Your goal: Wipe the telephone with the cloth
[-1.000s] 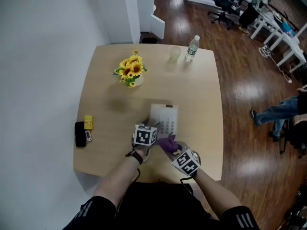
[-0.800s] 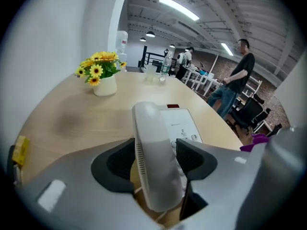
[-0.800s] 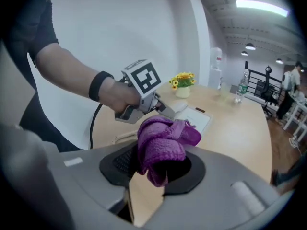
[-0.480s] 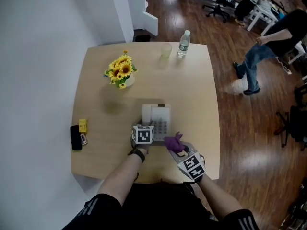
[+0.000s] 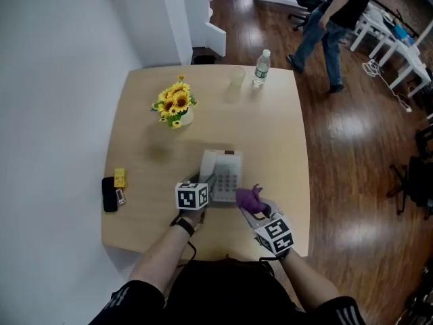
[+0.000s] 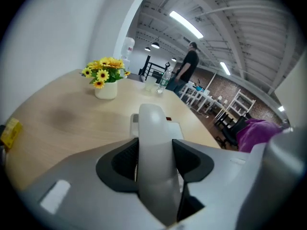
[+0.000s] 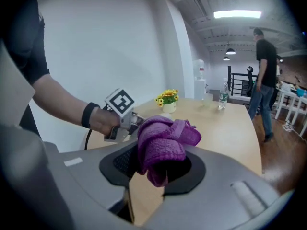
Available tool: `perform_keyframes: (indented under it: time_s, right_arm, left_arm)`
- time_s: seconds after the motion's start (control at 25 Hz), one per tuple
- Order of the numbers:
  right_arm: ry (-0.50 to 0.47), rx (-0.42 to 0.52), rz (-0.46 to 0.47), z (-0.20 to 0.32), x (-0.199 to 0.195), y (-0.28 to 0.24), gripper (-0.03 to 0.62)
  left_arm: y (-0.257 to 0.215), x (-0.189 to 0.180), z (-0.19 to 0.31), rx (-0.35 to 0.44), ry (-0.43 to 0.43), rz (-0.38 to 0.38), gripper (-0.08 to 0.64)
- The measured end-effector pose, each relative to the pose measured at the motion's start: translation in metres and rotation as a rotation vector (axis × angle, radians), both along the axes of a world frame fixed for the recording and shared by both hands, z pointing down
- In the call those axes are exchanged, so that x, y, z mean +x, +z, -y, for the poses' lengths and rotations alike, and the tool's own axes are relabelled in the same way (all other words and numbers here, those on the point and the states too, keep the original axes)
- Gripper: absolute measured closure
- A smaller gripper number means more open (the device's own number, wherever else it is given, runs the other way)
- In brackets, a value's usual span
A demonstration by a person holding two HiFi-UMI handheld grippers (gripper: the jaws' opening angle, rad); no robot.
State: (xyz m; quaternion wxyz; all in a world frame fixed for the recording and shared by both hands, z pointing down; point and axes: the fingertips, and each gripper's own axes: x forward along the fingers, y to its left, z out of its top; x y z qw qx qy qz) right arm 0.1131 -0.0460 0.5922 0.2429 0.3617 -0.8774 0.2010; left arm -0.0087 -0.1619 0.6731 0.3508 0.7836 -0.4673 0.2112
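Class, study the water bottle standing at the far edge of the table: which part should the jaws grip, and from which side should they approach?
Grip the water bottle around its straight body below the cap, with the jaws level, since it stands upright. Coming from the person's side or from the right looks safest, because the clear cup stands close on its left.

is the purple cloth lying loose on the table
No, the purple cloth is bunched up and clamped between the jaws of the right gripper.
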Motion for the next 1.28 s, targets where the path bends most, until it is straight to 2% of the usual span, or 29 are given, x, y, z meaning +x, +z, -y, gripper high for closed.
perform_keyframes:
  time_s: [0.16, 0.32, 0.44, 0.68, 0.92, 1.08, 1.2, 1.28]
  right_arm:
    - [0.028, 0.06, 0.046, 0.015, -0.004, -0.028, 0.453]
    - [0.015, 0.145, 0.088, 0.03, -0.022, -0.07, 0.453]
    - [-0.045, 0.235, 0.109, 0.033, -0.047, -0.106, 0.453]
    - [-0.181, 0.372, 0.088, 0.025, -0.103, -0.151, 0.453]
    - [-0.218, 0.431, 0.048, 0.02, -0.119, -0.17, 0.454]
    - [-0.233, 0.418, 0.075, 0.025, -0.118, -0.183, 0.454]
    - [-0.328, 0.36, 0.145, 0.024, -0.116, -0.192, 0.454]
    - [-0.395, 0.347, 0.152, 0.025, -0.114, -0.201, 0.454]
  left_arm:
    - [-0.049, -0.002, -0.021, 0.057, 0.057, -0.199, 0.354]
    - [-0.1, -0.014, -0.039, 0.094, 0.075, -0.42, 0.354]
    - [-0.137, -0.024, -0.051, 0.141, 0.091, -0.52, 0.354]
    - [-0.191, -0.024, -0.081, 0.237, 0.197, -0.552, 0.354]
    - [-0.206, -0.034, -0.099, 0.309, 0.257, -0.497, 0.354]
    - [-0.213, -0.043, -0.106, 0.348, 0.316, -0.48, 0.354]
    - [-0.223, -0.05, -0.112, 0.374, 0.372, -0.524, 0.354]
    - [-0.229, -0.053, -0.116, 0.393, 0.419, -0.532, 0.354]
